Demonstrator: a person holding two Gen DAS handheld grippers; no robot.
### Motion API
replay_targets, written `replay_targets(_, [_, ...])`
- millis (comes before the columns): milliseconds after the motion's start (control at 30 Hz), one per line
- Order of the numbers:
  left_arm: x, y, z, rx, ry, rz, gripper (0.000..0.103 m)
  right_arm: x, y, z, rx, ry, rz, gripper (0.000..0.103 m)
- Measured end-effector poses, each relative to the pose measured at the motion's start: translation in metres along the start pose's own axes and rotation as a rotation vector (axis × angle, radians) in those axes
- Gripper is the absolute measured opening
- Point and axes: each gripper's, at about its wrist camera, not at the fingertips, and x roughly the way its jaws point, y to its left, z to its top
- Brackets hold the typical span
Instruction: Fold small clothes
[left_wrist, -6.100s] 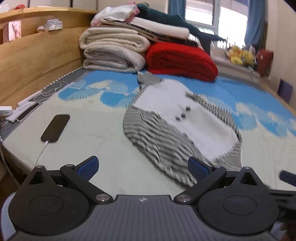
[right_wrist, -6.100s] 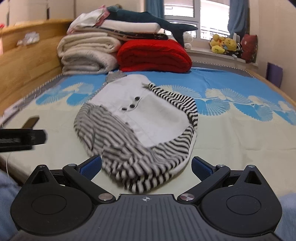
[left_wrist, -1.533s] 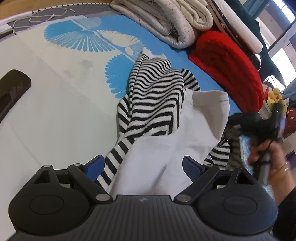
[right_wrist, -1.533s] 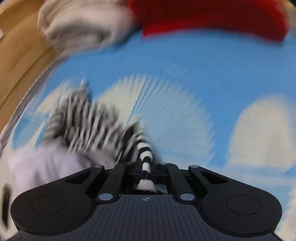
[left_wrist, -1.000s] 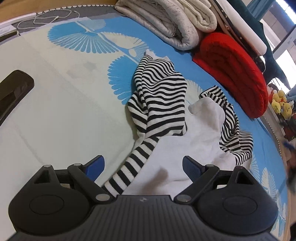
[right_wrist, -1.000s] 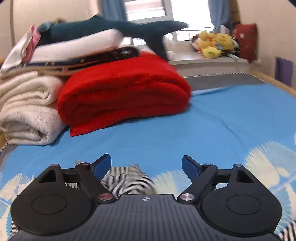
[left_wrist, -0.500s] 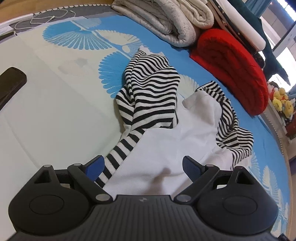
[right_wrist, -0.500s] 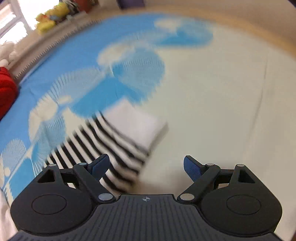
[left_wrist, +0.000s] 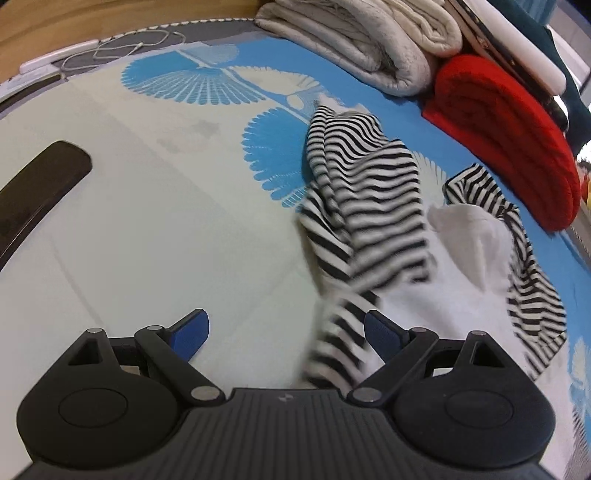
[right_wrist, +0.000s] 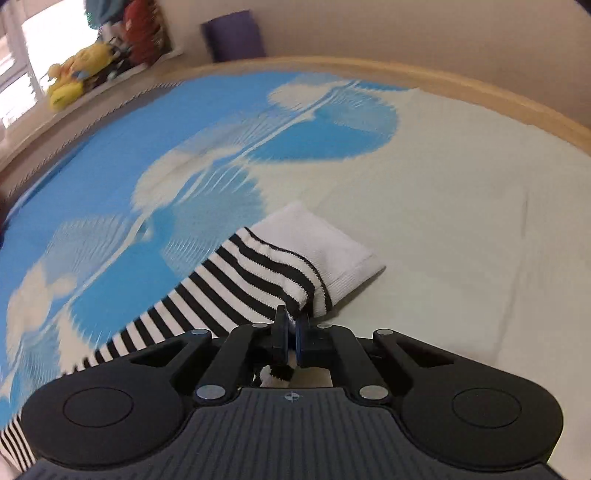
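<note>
A small black-and-white striped garment (left_wrist: 365, 184) with a white body lies crumpled on the blue-and-cream bedspread (left_wrist: 166, 229). My left gripper (left_wrist: 286, 330) hangs open just above it, with a blurred striped edge running between its blue pads. In the right wrist view, a striped sleeve (right_wrist: 258, 280) with a white cuff (right_wrist: 325, 251) stretches across the bedspread (right_wrist: 461, 221). My right gripper (right_wrist: 290, 325) is shut on that sleeve's striped edge beside the cuff.
Folded cream blankets (left_wrist: 369, 40) and a red blanket (left_wrist: 506, 129) are stacked at the bed's far end. A black phone (left_wrist: 37, 188) lies at the left, with a cable (left_wrist: 122, 48) beyond it. Soft toys (right_wrist: 81, 70) sit on a ledge; a wooden bed rail (right_wrist: 480, 92) borders the right.
My right gripper swung down from facing the blanket stack to the sleeve's cuff end and closed on it. The garment shifted right in the left wrist view, its near edge blurred.
</note>
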Motion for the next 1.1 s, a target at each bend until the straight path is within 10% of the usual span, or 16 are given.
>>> replay_targets(100, [0.004,-0.009,-0.002,0.025,0.010,-0.007,0.094,0.004,-0.002,0.003,0.019,-0.038,-0.088,0.005])
replay_targets(233, [-0.003,-0.008,0.005,0.007,-0.041,-0.043,0.094,-0.005,0.003,-0.009,-0.004,0.016,-0.135,0.061])
replay_targets(500, [0.027,-0.010,0.097,-0.021,-0.163,-0.114,0.094,-0.145,0.028,-0.069,-0.004,0.025,0.293,0.075])
replay_targets(800, [0.174,-0.022,0.183,-0.151,0.019,-0.206,0.091,-0.177,0.107,-0.134,-0.186,-0.004,0.391,0.080])
replay_targets(833, [0.174,-0.023,0.182,-0.143,-0.023,-0.219,0.070,-0.174,0.116,-0.138,-0.226,-0.030,0.376,0.080])
replay_targets(867, [0.175,-0.027,0.183,-0.108,-0.043,-0.232,0.001,-0.172,0.125,-0.141,-0.261,-0.058,0.359,0.080])
replay_targets(1100, [0.114,0.034,0.179,-0.018,-0.186,0.004,0.003,-0.185,0.158,-0.161,-0.475,-0.156,0.382,0.078])
